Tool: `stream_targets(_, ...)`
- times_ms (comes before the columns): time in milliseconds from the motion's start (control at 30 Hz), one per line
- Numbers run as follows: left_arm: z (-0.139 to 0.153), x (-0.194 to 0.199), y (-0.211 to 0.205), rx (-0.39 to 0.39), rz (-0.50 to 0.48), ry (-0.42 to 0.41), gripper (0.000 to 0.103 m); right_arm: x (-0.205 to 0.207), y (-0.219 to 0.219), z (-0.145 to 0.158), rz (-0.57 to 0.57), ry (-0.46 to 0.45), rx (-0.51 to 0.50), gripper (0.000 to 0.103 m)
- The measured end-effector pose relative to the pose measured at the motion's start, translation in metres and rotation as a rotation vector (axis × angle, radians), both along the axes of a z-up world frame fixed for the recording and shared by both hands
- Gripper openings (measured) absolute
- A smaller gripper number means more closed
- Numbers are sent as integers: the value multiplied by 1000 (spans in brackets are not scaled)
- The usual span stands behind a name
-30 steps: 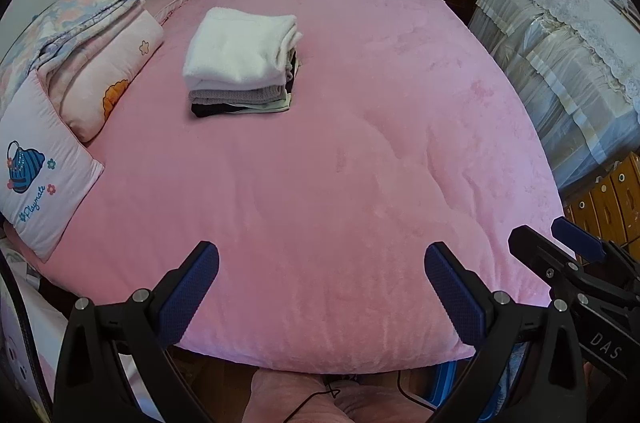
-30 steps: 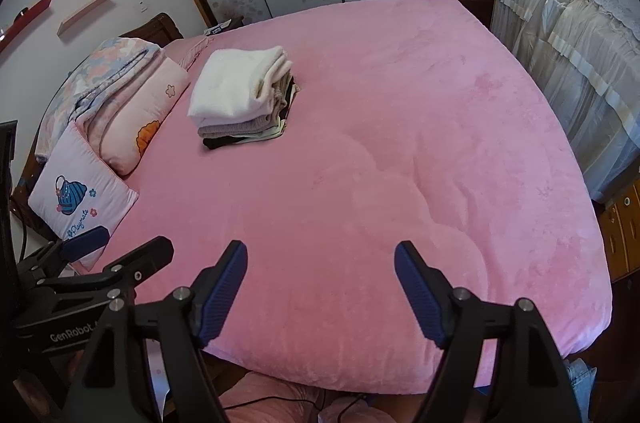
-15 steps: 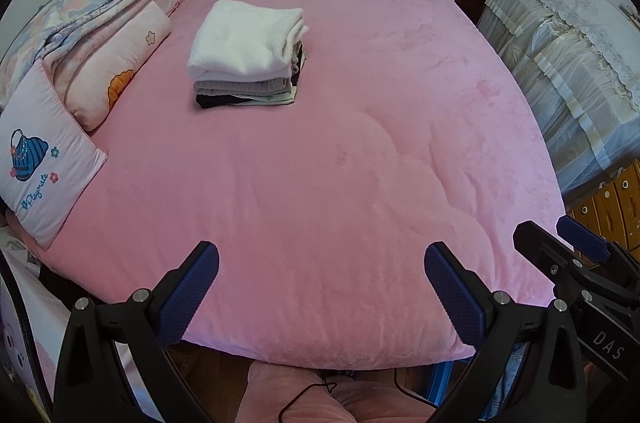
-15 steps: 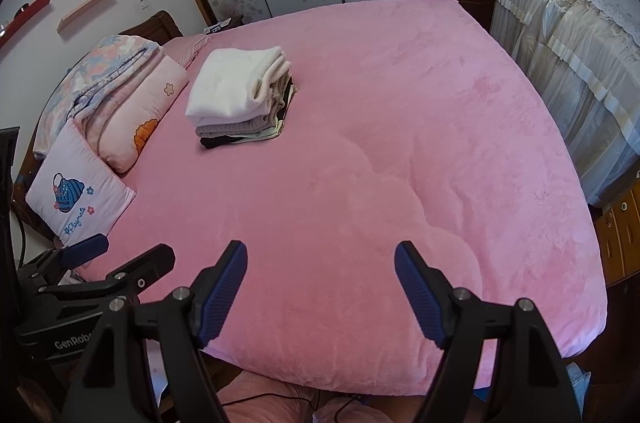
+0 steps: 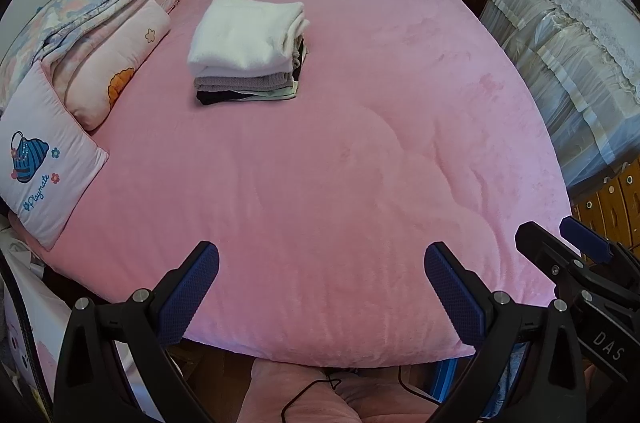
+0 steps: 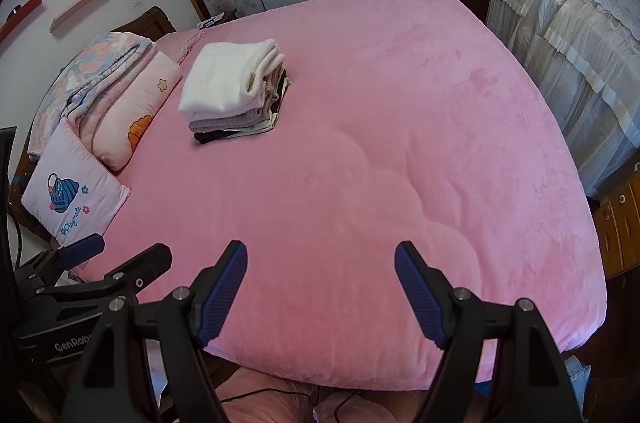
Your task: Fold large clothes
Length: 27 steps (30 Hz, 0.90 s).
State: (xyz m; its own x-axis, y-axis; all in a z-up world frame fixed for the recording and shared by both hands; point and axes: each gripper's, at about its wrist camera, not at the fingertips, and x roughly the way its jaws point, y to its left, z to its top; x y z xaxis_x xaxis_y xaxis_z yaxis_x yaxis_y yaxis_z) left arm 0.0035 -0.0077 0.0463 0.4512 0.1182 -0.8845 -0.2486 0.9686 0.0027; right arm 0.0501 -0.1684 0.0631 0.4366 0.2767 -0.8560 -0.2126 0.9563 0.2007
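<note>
A stack of folded clothes [image 5: 248, 47], white on top with grey, pale green and black beneath, sits on the far left part of the pink bed [image 5: 340, 163]; it also shows in the right wrist view [image 6: 234, 89]. My left gripper [image 5: 320, 275] is open and empty above the bed's near edge. My right gripper [image 6: 320, 271] is open and empty too, beside it. The right gripper shows at the left view's right edge [image 5: 576, 255]; the left gripper shows at the right view's lower left [image 6: 100, 263].
Pillows and a folded floral quilt [image 5: 92, 35] lie along the bed's left side, with a Playmate cushion [image 5: 40, 163] nearest. A covered sofa [image 5: 568, 35] stands to the right, a wooden cabinet [image 5: 612, 195] beside it. Wardrobe doors and a dark door stand behind.
Both grippers have drifted slightly; the left view has tilted so the bed and stack sit a little lower in frame. Jaws stay open and empty.
</note>
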Motion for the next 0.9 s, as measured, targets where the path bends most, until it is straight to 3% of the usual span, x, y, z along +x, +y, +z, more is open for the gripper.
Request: stream_targets(900,-6,8,8,-9,-17,28,102,4,-3,-7,-14,16,-7,77)
